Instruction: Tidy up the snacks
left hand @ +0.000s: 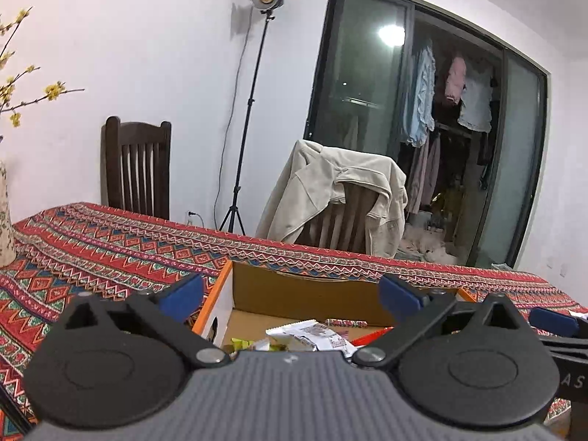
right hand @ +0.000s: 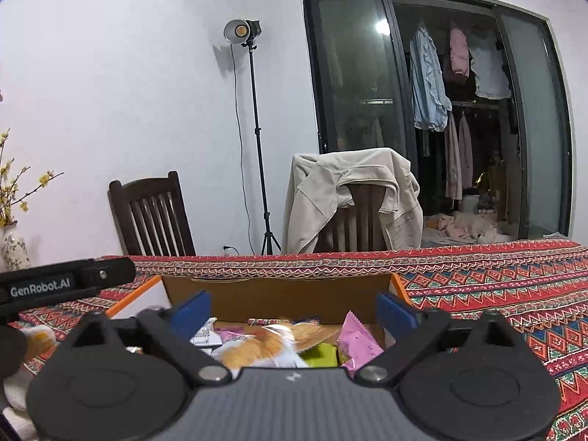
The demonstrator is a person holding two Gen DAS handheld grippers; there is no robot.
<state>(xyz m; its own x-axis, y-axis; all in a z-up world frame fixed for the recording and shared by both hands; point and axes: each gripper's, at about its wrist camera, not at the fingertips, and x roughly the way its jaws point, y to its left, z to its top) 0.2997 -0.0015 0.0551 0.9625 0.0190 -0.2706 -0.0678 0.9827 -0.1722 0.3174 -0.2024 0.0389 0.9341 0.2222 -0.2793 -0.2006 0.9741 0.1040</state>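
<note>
A cardboard box point(left hand: 294, 296) with an orange rim stands open on a table covered by a red patterned cloth point(left hand: 110, 250); all positions below are given relative to this box.

Left gripper point(left hand: 291, 294): held over the near edge of the box, pointing slightly downward toward its far wall. Its blue-padded fingers point(left hand: 183, 292) stand wide apart with nothing between them.

Right gripper point(right hand: 293, 312): also at the near edge of the box, beside the left one. Its blue fingers point(right hand: 395, 310) are likewise spread wide, and nothing is clamped between them.

Snacks: inside the box, on its floor. The left wrist view shows a white printed packet point(left hand: 312, 336), a yellow-green wrapper point(left hand: 242, 343) and a thin patterned stick point(left hand: 345, 322) lying near the far wall. The right wrist view shows a clear bag of orange-brown pieces point(right hand: 264, 345), a pink sachet point(right hand: 358, 341) and a green packet point(right hand: 323, 356), all loosely piled.

Beyond the box, past the far table edge: a dark wooden chair point(right hand: 150, 217), a second chair draped with a beige jacket point(right hand: 352, 198), and a studio lamp on a tripod stand point(right hand: 242, 31) between them against the white wall. Farther back, a glass sliding door point(right hand: 352, 73) opens onto hanging clothes. To the left of the box stands a floral vase point(right hand: 14, 253) holding yellow-flowered branches.
</note>
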